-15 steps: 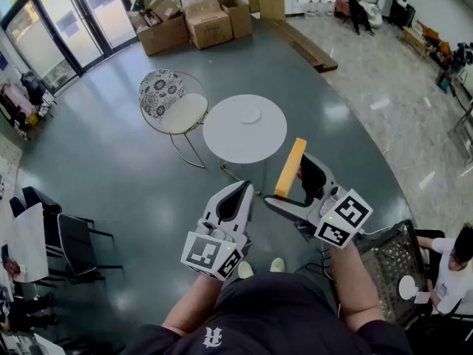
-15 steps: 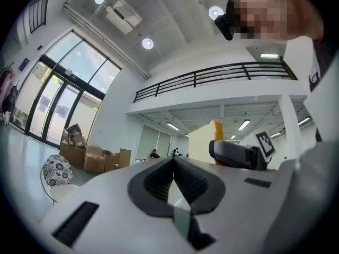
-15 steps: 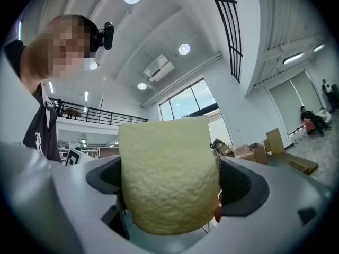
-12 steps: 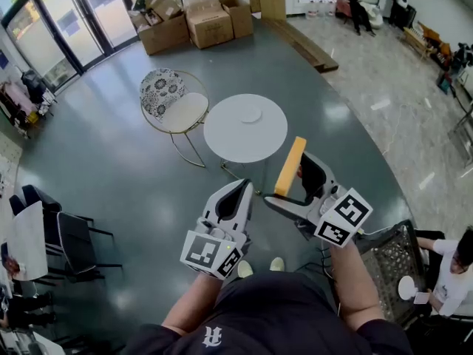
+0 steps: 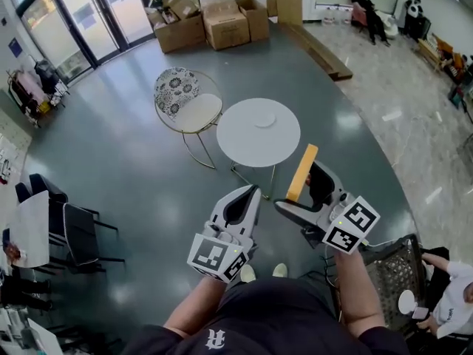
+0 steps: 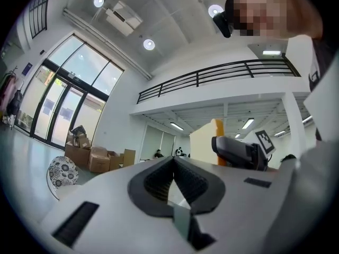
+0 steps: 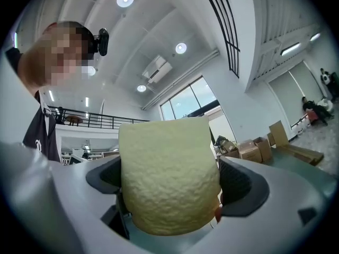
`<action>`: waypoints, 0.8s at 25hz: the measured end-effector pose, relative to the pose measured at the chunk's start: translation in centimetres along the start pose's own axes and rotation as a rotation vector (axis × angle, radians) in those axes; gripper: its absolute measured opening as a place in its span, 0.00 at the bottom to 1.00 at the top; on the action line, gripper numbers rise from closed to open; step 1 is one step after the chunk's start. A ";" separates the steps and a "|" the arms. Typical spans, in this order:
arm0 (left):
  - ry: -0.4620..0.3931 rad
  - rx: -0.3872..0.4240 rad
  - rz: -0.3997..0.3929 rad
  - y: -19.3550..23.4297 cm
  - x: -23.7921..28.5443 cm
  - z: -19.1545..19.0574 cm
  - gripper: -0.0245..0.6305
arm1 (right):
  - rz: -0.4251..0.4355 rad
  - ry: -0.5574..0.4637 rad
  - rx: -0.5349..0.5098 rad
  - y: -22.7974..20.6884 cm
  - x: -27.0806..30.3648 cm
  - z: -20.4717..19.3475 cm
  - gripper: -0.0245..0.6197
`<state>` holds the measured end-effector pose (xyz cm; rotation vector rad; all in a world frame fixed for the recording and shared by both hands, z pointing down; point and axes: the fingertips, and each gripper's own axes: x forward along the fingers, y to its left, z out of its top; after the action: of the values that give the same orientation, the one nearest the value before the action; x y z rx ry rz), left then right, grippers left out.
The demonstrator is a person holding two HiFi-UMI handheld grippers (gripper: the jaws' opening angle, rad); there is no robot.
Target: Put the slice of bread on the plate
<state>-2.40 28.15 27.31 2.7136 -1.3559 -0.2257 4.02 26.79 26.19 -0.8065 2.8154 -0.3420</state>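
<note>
Right gripper [image 5: 296, 186] pinches the bread slice [image 5: 304, 166] with jaws wide; left gripper [image 5: 249, 193] is pressed together.

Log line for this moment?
right hand-held gripper: shut on pale yellow bread slice | left hand-held gripper: shut | small white plate: bare, on round white table

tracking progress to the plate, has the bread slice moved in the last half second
No. The bread slice in the right claw sits just off the lower right edge of the round table, as it did earlier; only the whole view shifted.
</note>
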 end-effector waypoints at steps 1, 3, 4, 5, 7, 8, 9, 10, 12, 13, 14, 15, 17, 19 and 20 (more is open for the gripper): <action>-0.001 -0.001 0.004 0.0 0.0 -0.1 0.04 | 0.003 0.000 0.007 -0.1 -0.1 -0.1 0.88; -0.003 0.001 0.011 0.2 -0.1 -0.1 0.04 | 0.009 0.000 0.013 -0.2 0.1 -0.2 0.88; -0.003 0.005 0.015 0.3 -0.2 -0.1 0.04 | 0.013 0.001 0.015 -0.2 0.3 -0.3 0.88; -0.002 0.008 0.020 0.5 -0.4 -0.1 0.04 | 0.018 0.001 0.018 -0.2 0.5 -0.3 0.88; -0.001 0.011 0.029 0.6 -0.5 -0.1 0.04 | 0.028 0.003 0.023 -0.1 0.7 -0.4 0.88; -0.001 0.013 0.032 0.7 -0.4 -0.2 0.04 | 0.031 0.005 0.025 -0.2 0.8 -0.4 0.88; 0.000 0.014 0.034 0.7 -0.4 -0.3 0.04 | 0.034 0.006 0.026 -0.2 0.8 -0.5 0.88; 0.000 0.015 0.037 0.7 -0.3 -0.3 0.04 | 0.036 0.008 0.027 -0.3 0.8 -0.6 0.88; 0.001 0.015 0.040 0.6 0.0 -0.4 0.04 | 0.038 0.012 0.029 -0.6 0.7 -0.7 0.88; 0.002 0.014 0.042 0.5 0.1 -0.4 0.04 | 0.037 0.013 0.031 -0.8 0.5 -0.7 0.88; 0.004 0.014 0.043 0.4 0.3 -0.4 0.04 | 0.035 0.013 0.033 -1.0 0.2 -0.7 0.88; 0.005 0.015 0.044 0.2 0.5 -0.5 0.04 | 0.033 0.012 0.036 -1.3 -0.1 -0.7 0.88; 0.007 0.021 0.046 -0.1 1.0 -0.8 0.04 | 0.030 0.007 0.043 -2.0 -0.7 -0.6 0.88; 0.007 0.025 0.049 -0.4 1.7 -0.8 0.04 | 0.030 0.005 0.049 -2.8 -1.2 -0.3 0.88; 0.006 0.027 0.052 -0.6 2.1 -0.8 0.04 | 0.032 0.005 0.051 -3.1 -1.3 -0.2 0.88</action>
<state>-0.58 26.86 27.83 2.6941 -1.4358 -0.1960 6.65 24.96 27.36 -0.7508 2.8089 -0.4095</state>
